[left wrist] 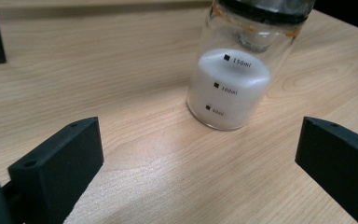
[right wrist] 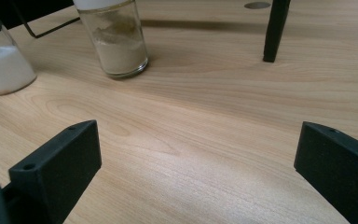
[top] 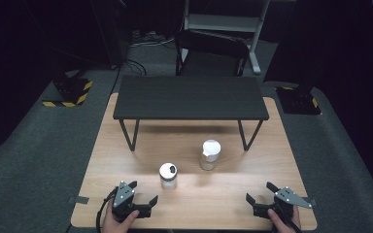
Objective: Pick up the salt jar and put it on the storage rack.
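Wooden table (top: 126, 145) in a dark room, carpet all round, so the two jars catch all the light. Going by the salt jar (top: 168, 175) as the landmark:

Nearest the person, the left gripper (top: 143, 194) sits just in front of that jar and a bit to its left, jaws spread wide with nothing between them. In the left gripper view the jar (left wrist: 228, 88) stands upright ahead and right of centre, white powder up to about the top mark, dark lid band above. Well off to the right of the jar, near the table's front edge, the right gripper (top: 258, 193) is also wide open and empty.

Behind and to the right of the salt jar is the spice jar (top: 210, 154), white cap, tan powder low down (right wrist: 119, 42). Further back again, the black shelf (top: 190, 97) stands on thin legs.

What I'd worry about: the salt jar isn't lined up between the left jaws, so pushing straight in could clip it with one jaw and tip or skid it. It's smooth glass too, so a grip high on the lid band might let it slip. And a swing toward the spice jar risks knocking it into a shelf leg (right wrist: 275, 30).
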`<state>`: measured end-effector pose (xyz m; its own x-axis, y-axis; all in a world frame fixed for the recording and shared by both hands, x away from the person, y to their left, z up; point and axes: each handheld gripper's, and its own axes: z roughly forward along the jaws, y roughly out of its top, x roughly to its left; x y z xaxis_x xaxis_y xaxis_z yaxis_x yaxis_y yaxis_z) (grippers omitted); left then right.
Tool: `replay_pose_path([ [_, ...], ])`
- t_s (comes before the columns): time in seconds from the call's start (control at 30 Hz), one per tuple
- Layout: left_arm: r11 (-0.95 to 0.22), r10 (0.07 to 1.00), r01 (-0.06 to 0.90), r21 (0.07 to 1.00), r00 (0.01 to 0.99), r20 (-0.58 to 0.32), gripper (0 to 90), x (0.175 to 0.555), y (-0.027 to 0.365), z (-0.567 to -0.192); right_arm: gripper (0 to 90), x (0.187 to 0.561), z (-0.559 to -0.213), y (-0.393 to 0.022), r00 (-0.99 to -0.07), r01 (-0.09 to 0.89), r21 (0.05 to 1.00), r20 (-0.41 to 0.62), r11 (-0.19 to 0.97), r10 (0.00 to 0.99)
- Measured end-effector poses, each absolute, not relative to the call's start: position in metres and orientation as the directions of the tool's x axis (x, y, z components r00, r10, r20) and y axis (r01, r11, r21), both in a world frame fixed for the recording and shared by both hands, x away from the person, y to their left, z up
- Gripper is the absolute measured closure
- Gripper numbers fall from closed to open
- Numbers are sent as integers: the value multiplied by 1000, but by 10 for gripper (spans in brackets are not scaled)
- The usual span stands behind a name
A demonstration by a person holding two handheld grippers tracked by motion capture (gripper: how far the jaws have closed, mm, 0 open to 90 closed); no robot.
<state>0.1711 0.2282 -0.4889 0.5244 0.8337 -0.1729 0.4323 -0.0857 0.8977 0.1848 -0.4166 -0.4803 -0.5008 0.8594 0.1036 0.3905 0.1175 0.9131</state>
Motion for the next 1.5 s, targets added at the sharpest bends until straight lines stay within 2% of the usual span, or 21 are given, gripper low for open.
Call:
replay_pose_path([
  [0.17,-99,832,412,906,534,-152,10,169,227,-490,4,182,-480,-416,-490,388,913,92,122,867],
  [0.67,-78,832,414,907,529,-169,10,167,228,-492,4,185,-477,-415,-492,417,901,117,116,862],
  [1.13,-82,830,398,914,535,-158,10,167,225,-491,5,185,-475,-409,-481,421,897,95,135,872],
  [1.5,-122,816,336,934,570,-99,8,175,202,-484,5,185,-475,-409,-480,422,897,98,131,872],
])
